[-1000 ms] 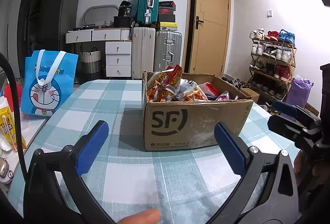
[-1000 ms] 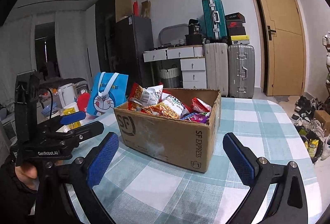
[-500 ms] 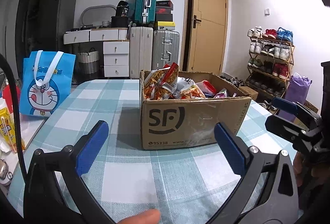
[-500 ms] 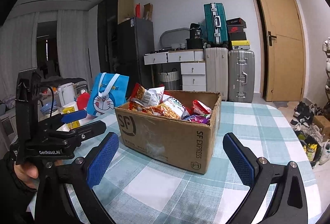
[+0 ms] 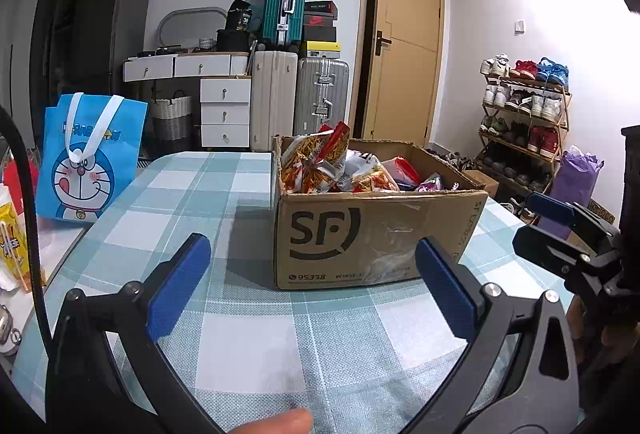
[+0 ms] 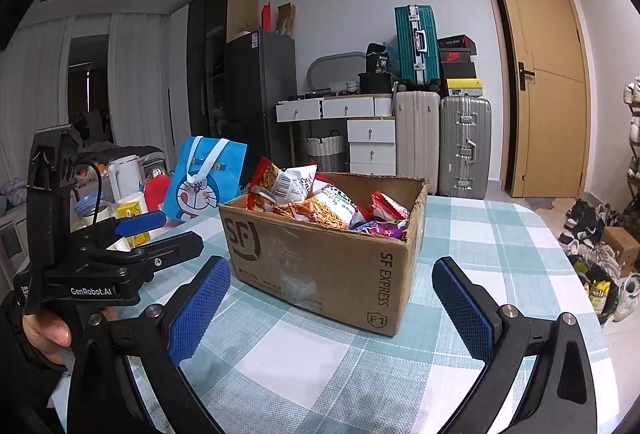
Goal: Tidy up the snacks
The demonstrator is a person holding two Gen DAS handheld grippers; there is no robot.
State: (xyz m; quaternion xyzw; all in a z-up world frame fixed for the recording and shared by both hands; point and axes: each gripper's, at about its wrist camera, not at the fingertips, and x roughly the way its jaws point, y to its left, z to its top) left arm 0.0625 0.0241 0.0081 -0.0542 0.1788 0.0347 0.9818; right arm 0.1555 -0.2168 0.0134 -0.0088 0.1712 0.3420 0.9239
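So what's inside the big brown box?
The cardboard box is full of snack packets: an orange noodle-snack bag sticking up highest, a red packet and a purple one. Anything underneath them is hidden.

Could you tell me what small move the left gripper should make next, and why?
Probably ease the left gripper forward and up toward the tall red noodle packet standing at the near left corner of the cardboard box. Both grippers are open and empty, short of the box, and that packet sticks out highest.
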